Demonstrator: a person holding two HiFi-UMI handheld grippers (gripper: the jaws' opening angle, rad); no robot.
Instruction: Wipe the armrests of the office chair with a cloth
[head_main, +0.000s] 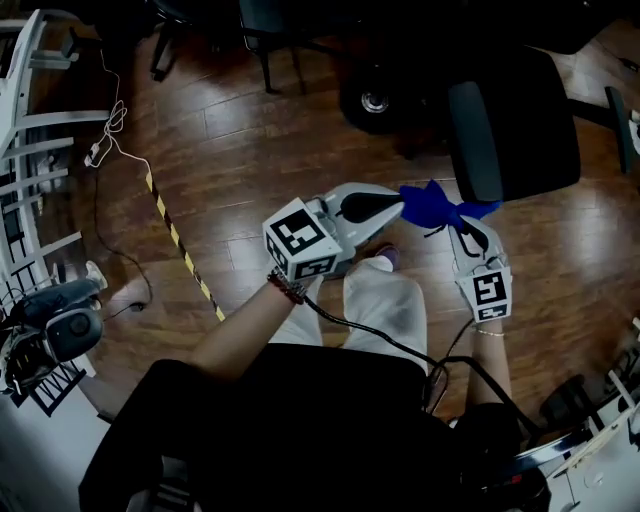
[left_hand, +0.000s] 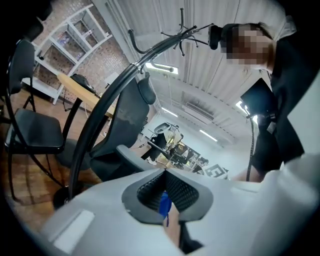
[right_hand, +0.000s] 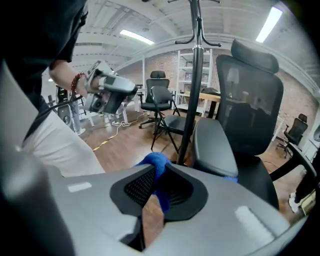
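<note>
The black office chair (head_main: 530, 120) stands at the upper right of the head view, its near armrest (head_main: 473, 140) just beyond my grippers. A blue cloth (head_main: 435, 205) is bunched in the air between them. My left gripper (head_main: 398, 207) reaches in from the left and is shut on one end; blue shows between its pads (left_hand: 164, 202). From below, my right gripper (head_main: 458, 228) is shut on the other end of the cloth (right_hand: 156, 162). In the right gripper view the padded armrest (right_hand: 214, 145) lies close ahead, to the right of the jaws.
Wooden floor all round, with a yellow-black tape strip (head_main: 180, 245) and a white cable (head_main: 115, 130) on the left. White shelving (head_main: 20, 150) lines the left edge. A coat-stand pole (right_hand: 192, 85) rises beside the chair. Other chairs (right_hand: 160, 100) stand further back.
</note>
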